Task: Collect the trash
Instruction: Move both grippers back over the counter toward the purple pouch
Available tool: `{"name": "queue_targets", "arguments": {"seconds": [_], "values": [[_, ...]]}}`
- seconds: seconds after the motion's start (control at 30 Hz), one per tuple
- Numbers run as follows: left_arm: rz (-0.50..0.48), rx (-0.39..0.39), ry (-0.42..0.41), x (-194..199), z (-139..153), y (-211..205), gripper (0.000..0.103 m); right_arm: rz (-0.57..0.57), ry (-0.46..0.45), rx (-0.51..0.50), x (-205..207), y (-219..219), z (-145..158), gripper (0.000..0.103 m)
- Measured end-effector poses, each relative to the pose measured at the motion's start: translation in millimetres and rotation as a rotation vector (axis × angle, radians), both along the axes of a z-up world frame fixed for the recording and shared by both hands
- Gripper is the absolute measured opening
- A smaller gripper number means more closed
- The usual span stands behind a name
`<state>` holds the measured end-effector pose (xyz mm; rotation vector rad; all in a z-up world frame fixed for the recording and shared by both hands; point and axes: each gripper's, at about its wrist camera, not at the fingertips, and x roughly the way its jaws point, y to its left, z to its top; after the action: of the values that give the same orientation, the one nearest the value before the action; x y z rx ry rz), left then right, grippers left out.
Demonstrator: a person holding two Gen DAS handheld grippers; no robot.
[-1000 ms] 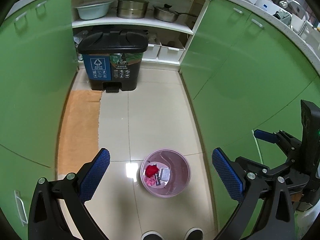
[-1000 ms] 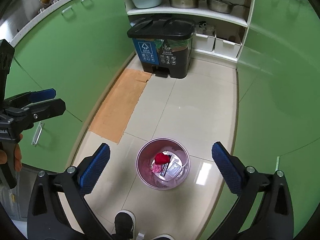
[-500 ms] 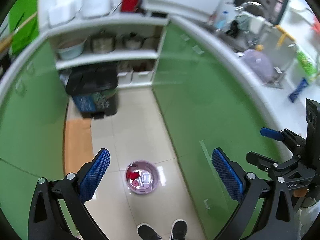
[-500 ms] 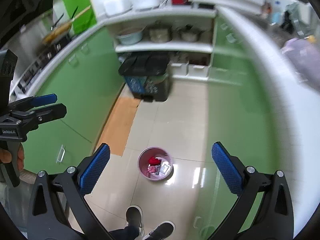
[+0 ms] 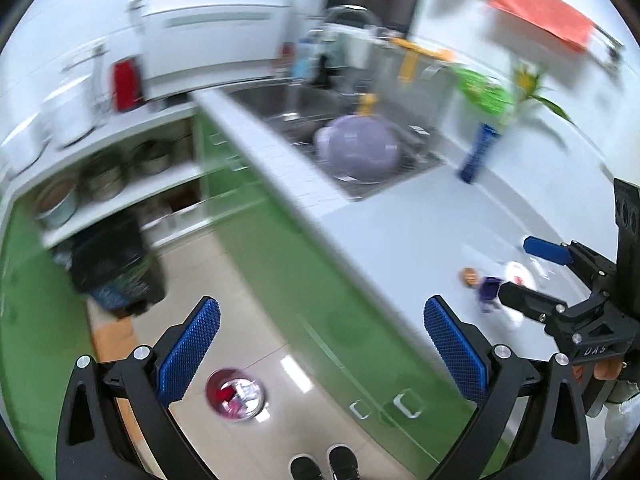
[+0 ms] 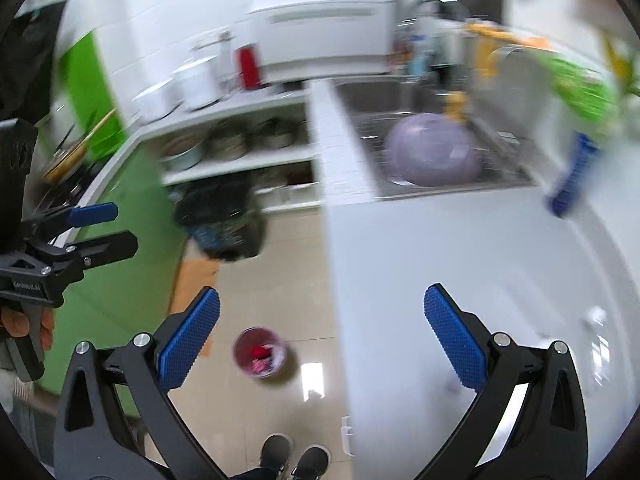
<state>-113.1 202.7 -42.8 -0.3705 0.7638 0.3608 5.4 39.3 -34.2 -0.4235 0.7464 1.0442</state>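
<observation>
A small pink bin [image 5: 235, 395] with red and white trash in it stands on the tiled floor far below; it also shows in the right wrist view [image 6: 260, 352]. My left gripper [image 5: 320, 354] is open and empty, high above the floor. My right gripper [image 6: 320, 340] is open and empty, over the counter edge; it also shows in the left wrist view [image 5: 532, 280]. On the white counter [image 5: 400, 240] lie a purple wrapper [image 5: 489, 289], a small brown item [image 5: 469, 276] and a white round piece [image 5: 518, 274]. Both views are blurred.
A black pedal bin [image 5: 116, 264] stands at the far end of the floor. The sink [image 5: 352, 152] holds a purple bowl. A blue bottle [image 5: 476, 156] stands on the counter. Green cabinets [image 5: 312, 280] line both sides. Shelves with pots [image 5: 104, 180] are at the back.
Both grippers have risen from just above the pink bin to counter height. The view has swung right onto the white counter and sink. Both stay open and empty.
</observation>
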Motion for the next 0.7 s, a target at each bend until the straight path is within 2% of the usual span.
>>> {"name": "queue_targets", "arguments": {"seconds": [0.2,0.37,0.53,0.7], "values": [[-0.195,0.015,-0.013,61,19,-46,0.098,-0.254,-0.033,0.014,43,-95,18,0.100],[-0.324,0.031,-0.003,99,26,-83,0.098,-0.416,-0.033,0.006,66,-157,16,0.100],[-0.416,0.020,0.021,133,24,-113,0.098,-0.505,-0.019,0.010,78,-196,12,0.100],[-0.467,0.015,0.086,172,-4,-136,0.098,-0.548,0.001,0.016,94,-221,7,0.100]]}}
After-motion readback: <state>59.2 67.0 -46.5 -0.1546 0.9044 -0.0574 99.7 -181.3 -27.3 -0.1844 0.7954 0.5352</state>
